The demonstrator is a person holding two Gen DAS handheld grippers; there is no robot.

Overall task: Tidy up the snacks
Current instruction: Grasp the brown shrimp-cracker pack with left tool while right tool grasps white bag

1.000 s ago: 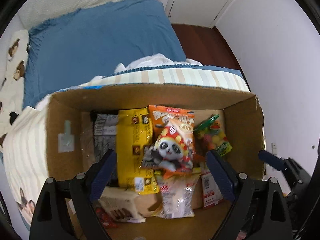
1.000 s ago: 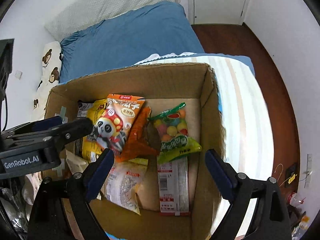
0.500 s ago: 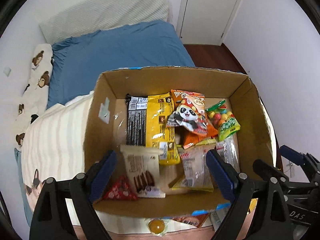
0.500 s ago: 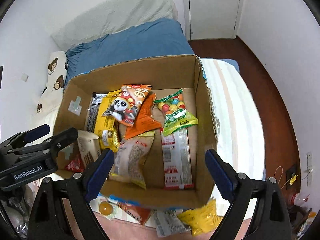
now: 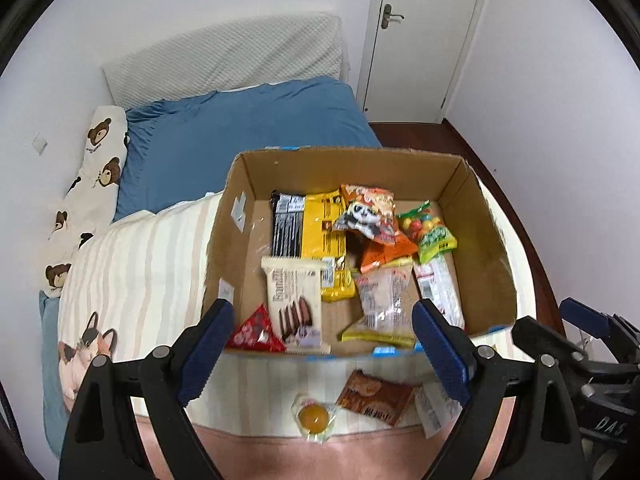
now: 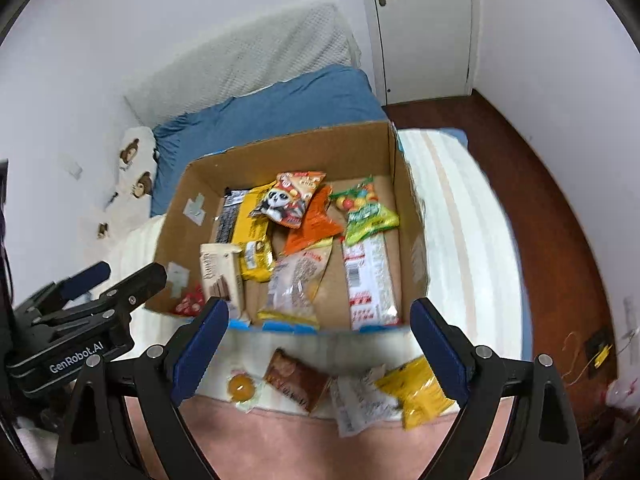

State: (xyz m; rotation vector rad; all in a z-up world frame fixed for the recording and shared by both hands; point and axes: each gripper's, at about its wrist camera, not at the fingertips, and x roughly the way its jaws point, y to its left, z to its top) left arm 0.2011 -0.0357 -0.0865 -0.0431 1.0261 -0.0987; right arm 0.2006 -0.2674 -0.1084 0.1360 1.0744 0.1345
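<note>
An open cardboard box (image 5: 472, 236) (image 6: 394, 208) stands on the bed, filled with several snack packs: a panda bag (image 5: 366, 216) (image 6: 286, 200), a yellow pack (image 5: 324, 236), a cream biscuit pack (image 5: 294, 300), a green candy bag (image 5: 434, 234) (image 6: 368, 216). In front of the box lie loose snacks: a round yellow sweet (image 5: 314, 418) (image 6: 241, 387), a brown packet (image 5: 374, 396) (image 6: 296, 380), a white wrapper (image 6: 360, 400) and a yellow bag (image 6: 416, 392). My left gripper (image 5: 324, 352) and right gripper (image 6: 320, 344) hang open and empty above the box's near edge.
The box rests on a striped cream blanket (image 5: 152, 264) with a pink band (image 5: 320, 456) nearest me. Behind lie a blue duvet (image 5: 248, 132), a bear-print pillow (image 5: 92, 184) and a white headboard. A white door (image 5: 424, 28) and wooden floor (image 6: 540, 184) are at right.
Both grippers have drawn back and up from inside the box. The whole box and the loose snacks in front of it have come into view. Jaws stayed open.
</note>
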